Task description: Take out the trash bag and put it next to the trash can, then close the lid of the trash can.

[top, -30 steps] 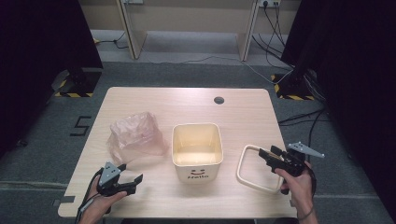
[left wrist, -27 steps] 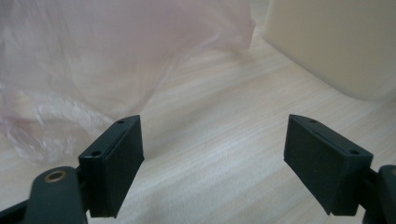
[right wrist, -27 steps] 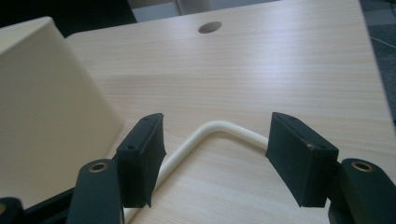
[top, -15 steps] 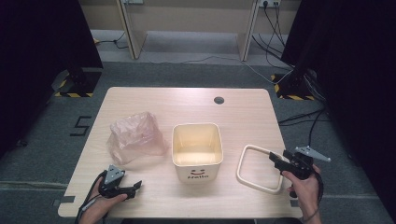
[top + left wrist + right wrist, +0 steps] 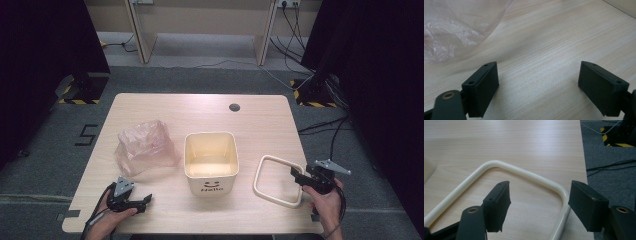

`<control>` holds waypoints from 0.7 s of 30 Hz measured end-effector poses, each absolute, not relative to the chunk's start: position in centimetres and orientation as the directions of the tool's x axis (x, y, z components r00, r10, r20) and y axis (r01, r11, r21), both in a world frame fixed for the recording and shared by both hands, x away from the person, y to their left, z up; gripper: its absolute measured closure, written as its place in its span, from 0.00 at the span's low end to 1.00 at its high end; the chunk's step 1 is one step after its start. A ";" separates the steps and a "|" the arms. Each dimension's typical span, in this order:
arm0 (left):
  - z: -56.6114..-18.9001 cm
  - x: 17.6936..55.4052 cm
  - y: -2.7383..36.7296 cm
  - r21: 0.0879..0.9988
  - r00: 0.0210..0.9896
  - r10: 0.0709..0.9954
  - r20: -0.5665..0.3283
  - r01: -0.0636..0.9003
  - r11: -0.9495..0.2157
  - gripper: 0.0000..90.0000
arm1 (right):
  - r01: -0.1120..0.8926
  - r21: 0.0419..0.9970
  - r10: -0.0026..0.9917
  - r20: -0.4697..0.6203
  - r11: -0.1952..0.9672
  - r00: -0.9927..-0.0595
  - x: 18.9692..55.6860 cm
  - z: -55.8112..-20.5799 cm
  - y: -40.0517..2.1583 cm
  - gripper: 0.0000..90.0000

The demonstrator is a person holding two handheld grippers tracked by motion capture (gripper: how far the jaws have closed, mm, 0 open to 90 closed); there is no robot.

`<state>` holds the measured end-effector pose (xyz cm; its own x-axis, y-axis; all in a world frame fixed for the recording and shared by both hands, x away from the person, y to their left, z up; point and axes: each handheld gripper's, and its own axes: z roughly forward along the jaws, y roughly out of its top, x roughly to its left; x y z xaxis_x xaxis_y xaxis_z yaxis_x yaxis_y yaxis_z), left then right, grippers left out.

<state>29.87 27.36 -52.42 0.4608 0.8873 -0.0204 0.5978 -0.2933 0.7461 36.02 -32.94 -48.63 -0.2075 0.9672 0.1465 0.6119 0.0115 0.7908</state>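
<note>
- The right gripper (image 5: 539, 202) stands open and empty, straddling the near right corner of the cream rounded-square plastic frame (image 5: 506, 168) lying flat on the table.
- Step: reaching to grasp; next, lower and close on the rail.
- The left gripper (image 5: 537, 82) gapes wide, empty, beside the crumpled clear plastic bag (image 5: 451, 27).

Right hand-held gripper (image 5: 300, 176) at cream frame (image 5: 278, 181) edge; cream bin (image 5: 211, 161) mid-table (image 5: 250, 120).

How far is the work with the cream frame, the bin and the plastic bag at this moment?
Nothing looks finished: the bin stands without a liner, and the plastic bag lies crumpled beside it. In hand: the right tool, open, straddles one side of the cream frame, which lies flat on the table. The left tool is open near the bag. Probably left: gripping the frame and bag.
</note>
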 end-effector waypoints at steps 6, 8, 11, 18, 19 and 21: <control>-52.4 29.9 27.4 0.746 0.461 0.887 -0.020 0.598 -0.294 0.17 | 0.629 0.778 0.972 0.134 0.019 -0.195 36.2 -49.1 -33.2 0.38; -52.4 29.9 27.4 0.746 0.461 0.887 -0.020 0.598 -0.294 0.17 | 0.634 0.773 0.974 0.124 0.023 -0.187 36.2 -49.3 -33.3 0.40; -52.4 29.9 27.4 0.746 0.461 0.887 -0.021 0.598 -0.294 0.17 | 0.648 0.762 0.978 0.117 0.025 -0.175 36.4 -49.7 -33.5 0.42; -52.4 29.9 27.4 0.746 0.462 0.887 -0.021 0.598 -0.294 0.17 | 0.669 0.742 0.986 0.073 0.047 -0.150 36.8 -50.8 -33.7 0.49; -52.4 29.9 27.4 0.746 0.462 0.887 -0.020 0.598 -0.294 0.17 | 0.674 0.737 0.986 0.074 0.048 -0.151 36.8 -50.9 -33.7 0.49; -52.4 29.9 27.4 0.746 0.462 0.887 -0.021 0.598 -0.294 0.17 | 0.670 0.741 0.986 0.069 0.050 -0.149 36.9 -51.0 -33.7 0.50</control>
<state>29.88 27.36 -52.43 0.4617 0.8868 -0.0206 0.5980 -0.2940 0.7456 36.90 -33.69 -50.96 -0.1492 0.9864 0.0686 0.6699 0.0498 0.7408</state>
